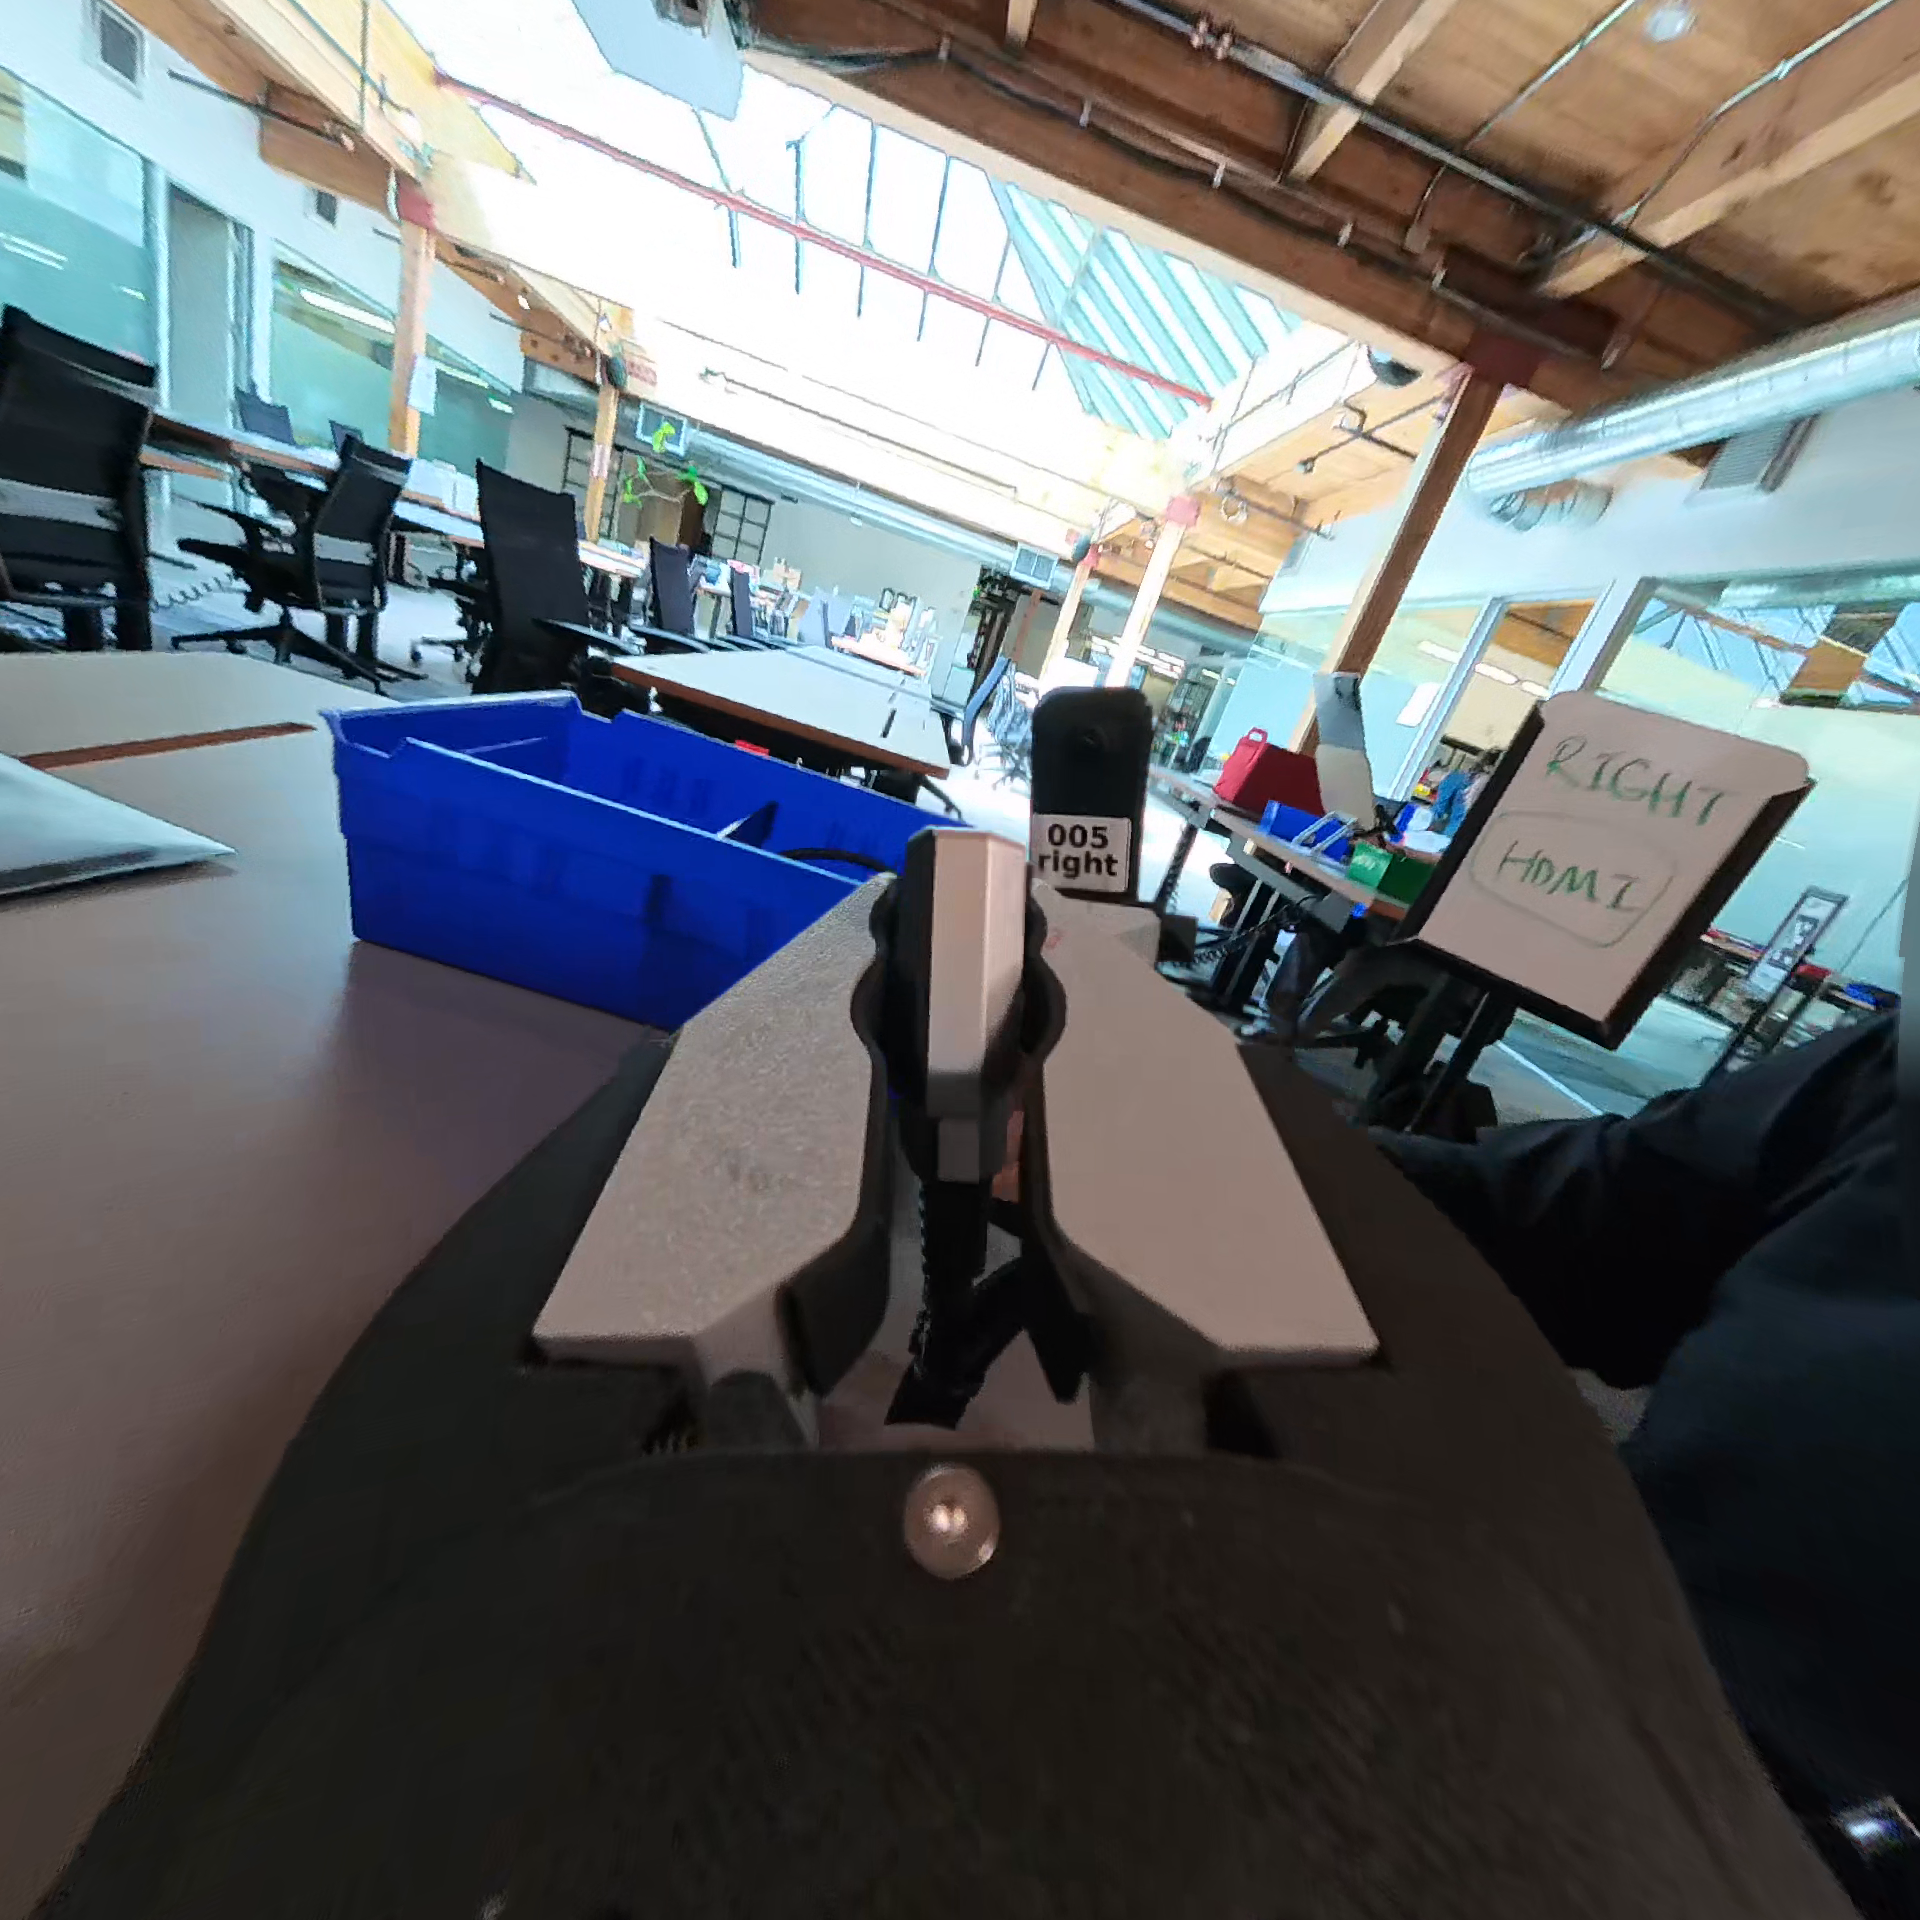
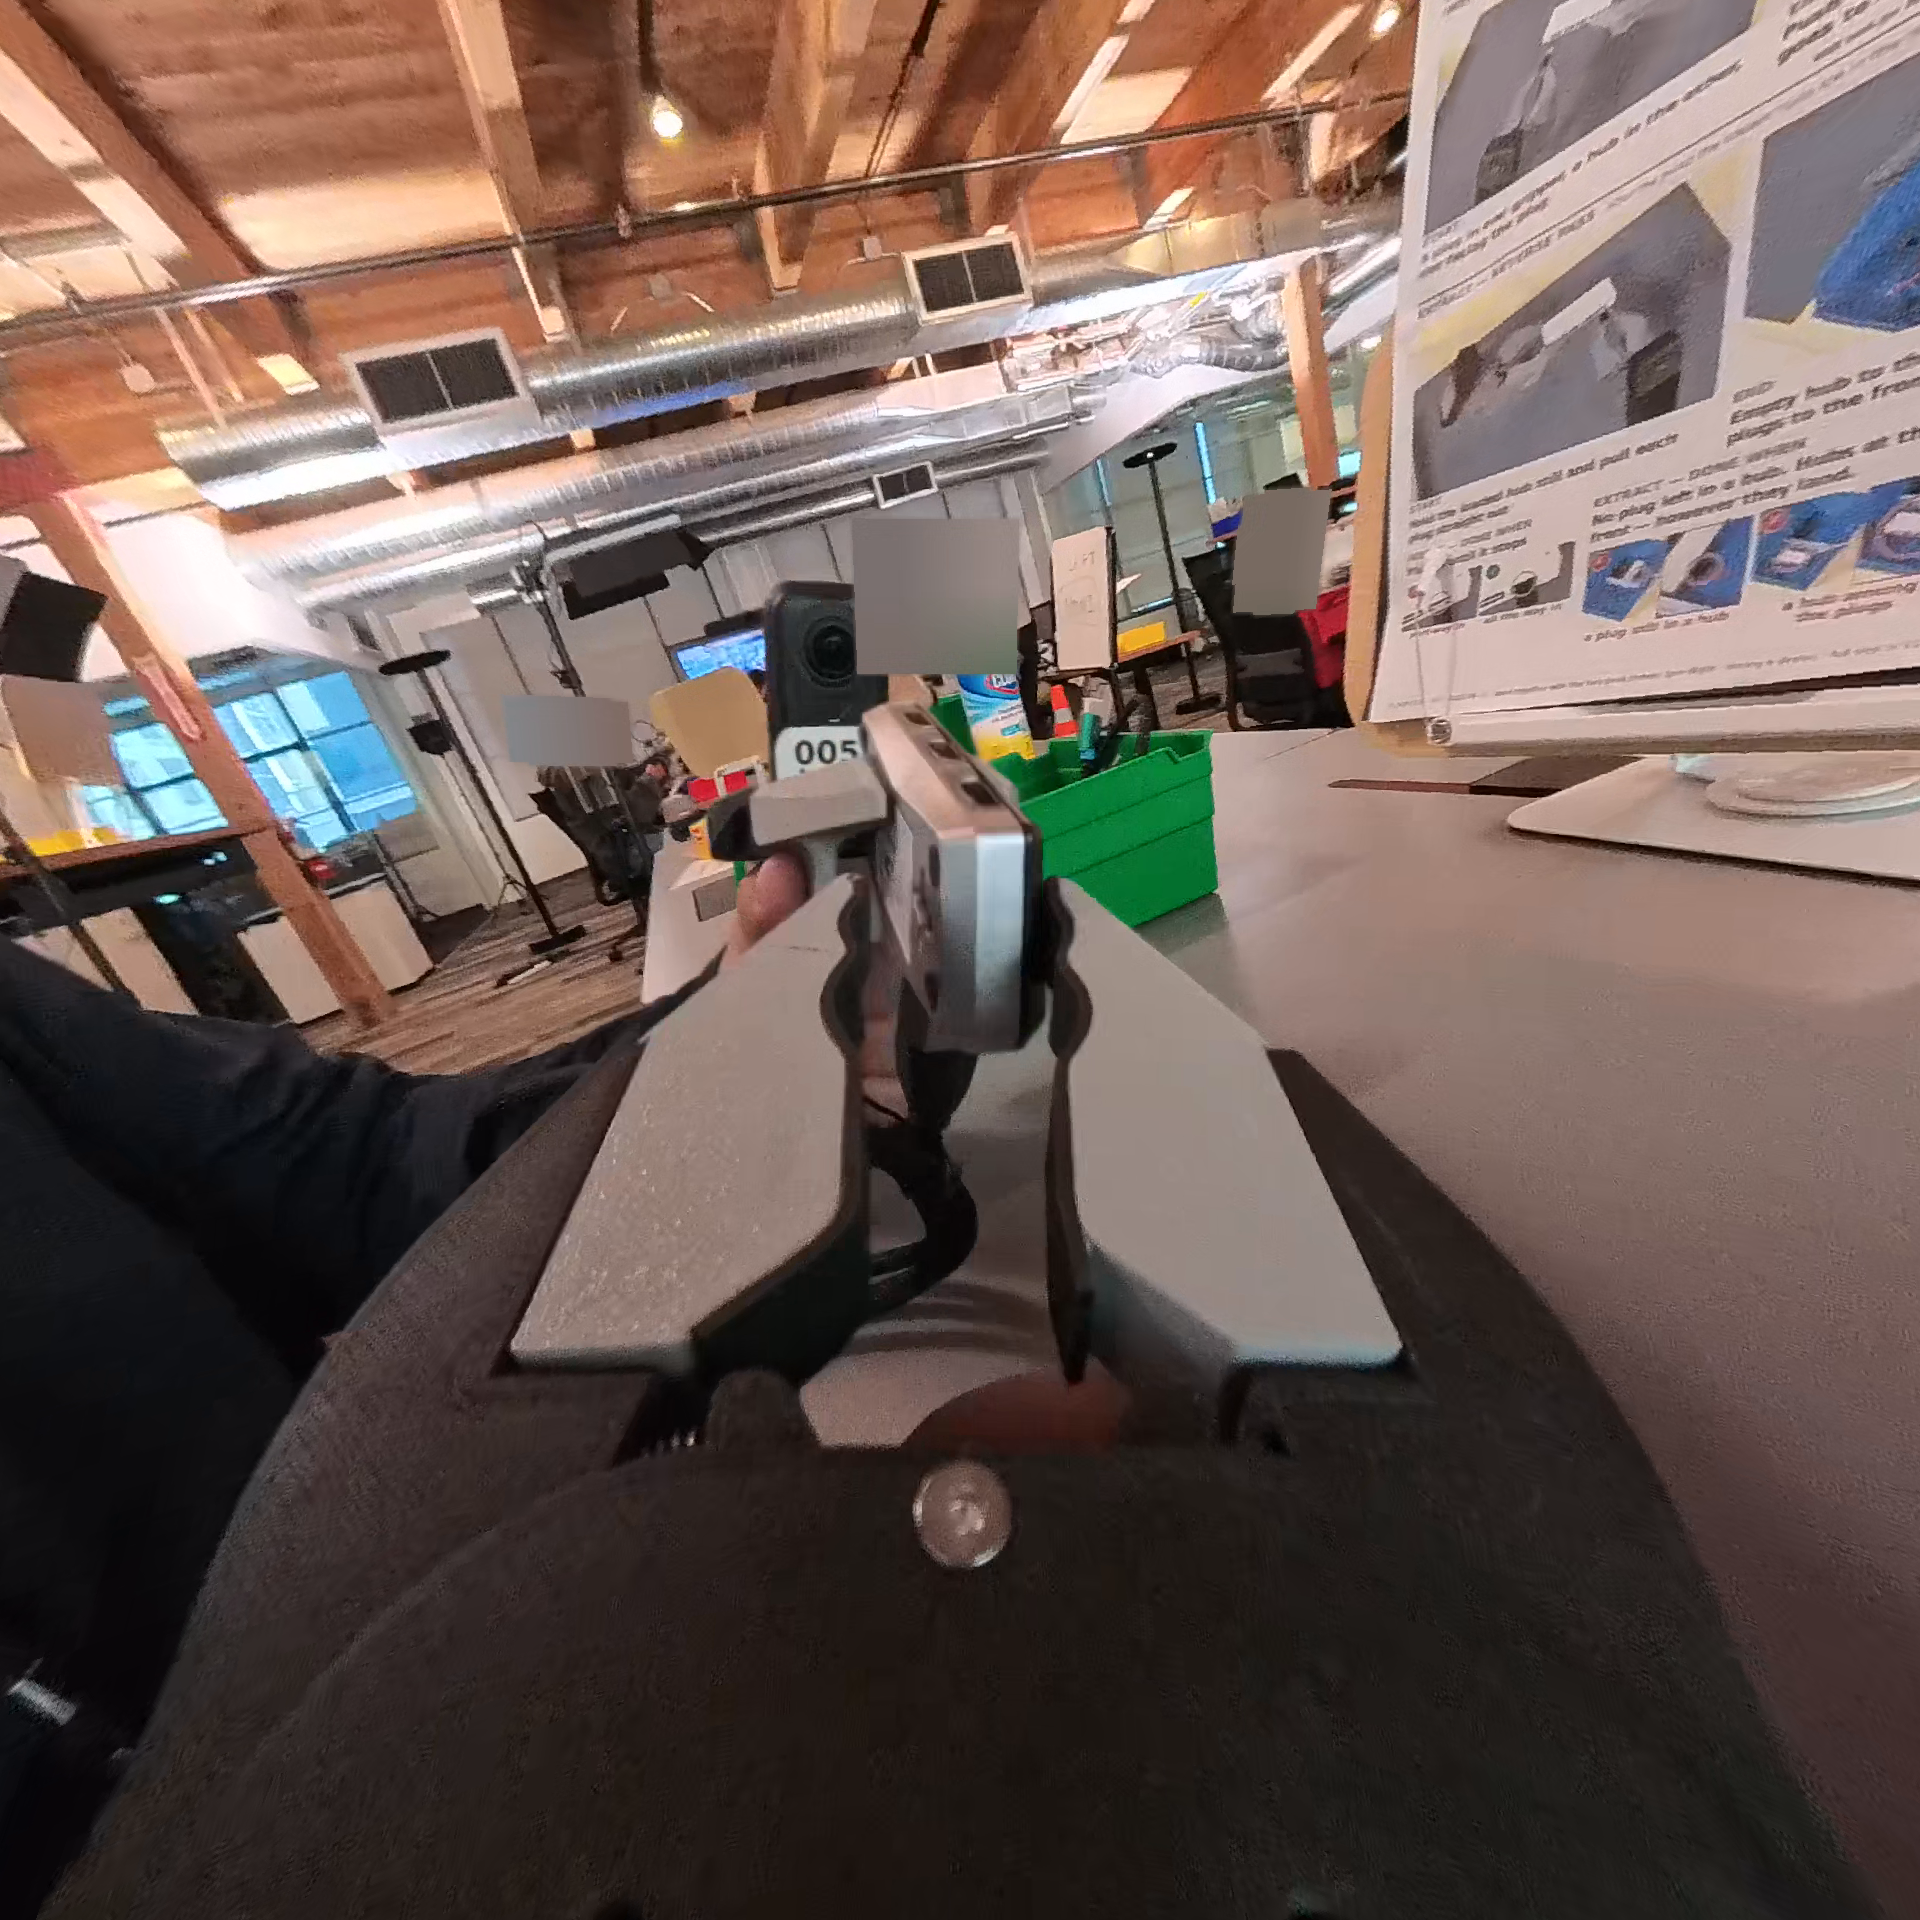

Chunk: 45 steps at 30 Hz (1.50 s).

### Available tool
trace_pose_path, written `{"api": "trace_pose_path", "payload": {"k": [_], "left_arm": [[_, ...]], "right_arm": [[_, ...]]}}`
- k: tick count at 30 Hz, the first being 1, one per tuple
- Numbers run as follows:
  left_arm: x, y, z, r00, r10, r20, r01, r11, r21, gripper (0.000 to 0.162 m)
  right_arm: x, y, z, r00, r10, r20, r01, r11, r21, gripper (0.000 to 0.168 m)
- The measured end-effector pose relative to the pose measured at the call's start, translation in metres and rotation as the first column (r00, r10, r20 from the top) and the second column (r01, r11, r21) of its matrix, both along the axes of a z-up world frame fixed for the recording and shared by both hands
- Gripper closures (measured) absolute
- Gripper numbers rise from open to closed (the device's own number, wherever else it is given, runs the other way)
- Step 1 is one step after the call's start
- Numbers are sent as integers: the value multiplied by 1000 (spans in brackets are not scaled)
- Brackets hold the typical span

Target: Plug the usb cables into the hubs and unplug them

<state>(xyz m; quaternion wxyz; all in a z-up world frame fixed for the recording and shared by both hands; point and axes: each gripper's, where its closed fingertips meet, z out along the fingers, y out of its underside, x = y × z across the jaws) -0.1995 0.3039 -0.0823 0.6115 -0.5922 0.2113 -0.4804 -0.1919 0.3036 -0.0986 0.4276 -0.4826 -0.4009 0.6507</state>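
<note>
Two hand-held grippers are clenched: the left hand-held gripper (image 1: 961,997) on a grey cable plug (image 1: 971,966), the right hand-held gripper (image 2: 951,935) on a silver hub (image 2: 961,883), above the desk (image 2: 1507,1039).

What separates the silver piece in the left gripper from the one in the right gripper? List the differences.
The silver plug in the left gripper is slim, while the silver hub in the right gripper is a broader slab. A black braided cable trails from the plug's near end. The hub shows a row of slots along one edge, and the plug shows none. Both are silver metal, each clamped between its gripper's fingers.
</note>
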Motion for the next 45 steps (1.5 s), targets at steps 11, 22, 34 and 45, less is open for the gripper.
{"api": "trace_pose_path", "payload": {"k": [11,22,34,45], "left_arm": [[-4,0,7,997,-13,77,15,1000,-22,130],[-68,39,-15,794,542,-275,-524,839,142,138],[-79,52,-43,527,672,-521,-632,719,288,140],[-72,54,-52,510,653,-560,-610,733,300,142]], "right_arm": [[-4,-8,13,1000,20,22,-22,997,75,151],[81,89,191,785,-617,-48,499,585,639,151],[148,191,256,466,-836,-289,661,111,742,151],[143,299,53,419,-845,333,385,497,777,150]]}}
